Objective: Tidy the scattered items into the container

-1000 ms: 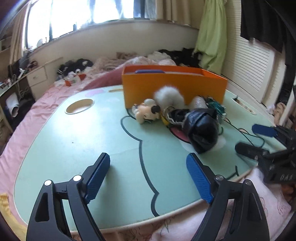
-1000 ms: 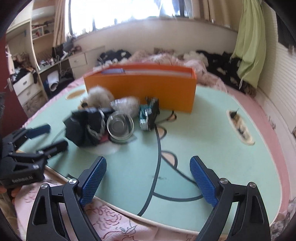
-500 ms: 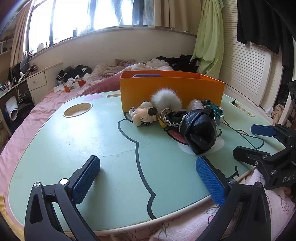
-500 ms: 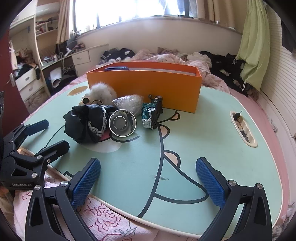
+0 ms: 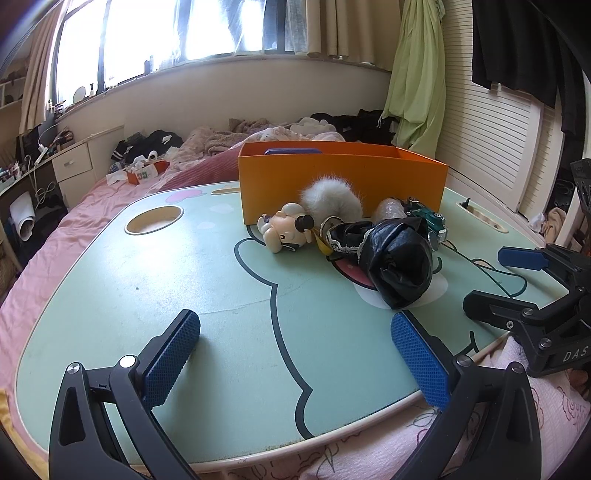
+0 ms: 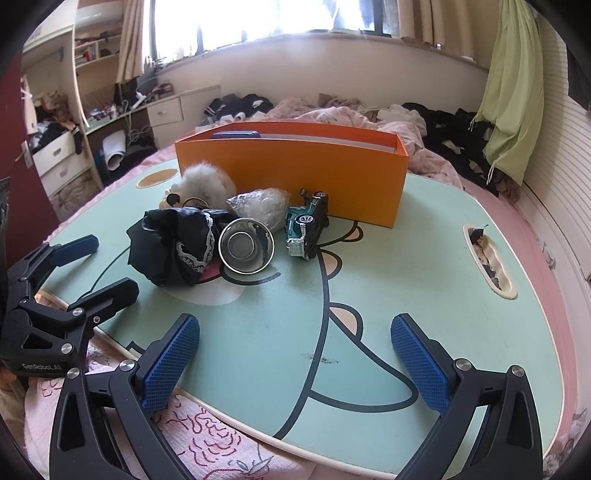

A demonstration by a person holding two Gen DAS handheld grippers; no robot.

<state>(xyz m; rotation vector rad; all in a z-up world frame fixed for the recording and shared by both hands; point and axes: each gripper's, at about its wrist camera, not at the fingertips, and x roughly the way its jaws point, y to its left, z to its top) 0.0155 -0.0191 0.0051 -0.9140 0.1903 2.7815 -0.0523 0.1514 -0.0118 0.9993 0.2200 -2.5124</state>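
While your left gripper (image 5: 295,354) and right gripper (image 6: 295,354) gape wide, the orange box (image 6: 295,173) hides its contents. The fluffy pompom (image 5: 330,199) partly covers the figurine (image 5: 284,232).

A lived-in home bedroom

An unmade bed (image 6: 369,114) strewn with clothes is seen mid-frame, drawers (image 6: 166,112) at the left, and a curtained window (image 5: 166,33) along the top.

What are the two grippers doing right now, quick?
Left gripper: open, holding nothing.
Right gripper: open, holding nothing.
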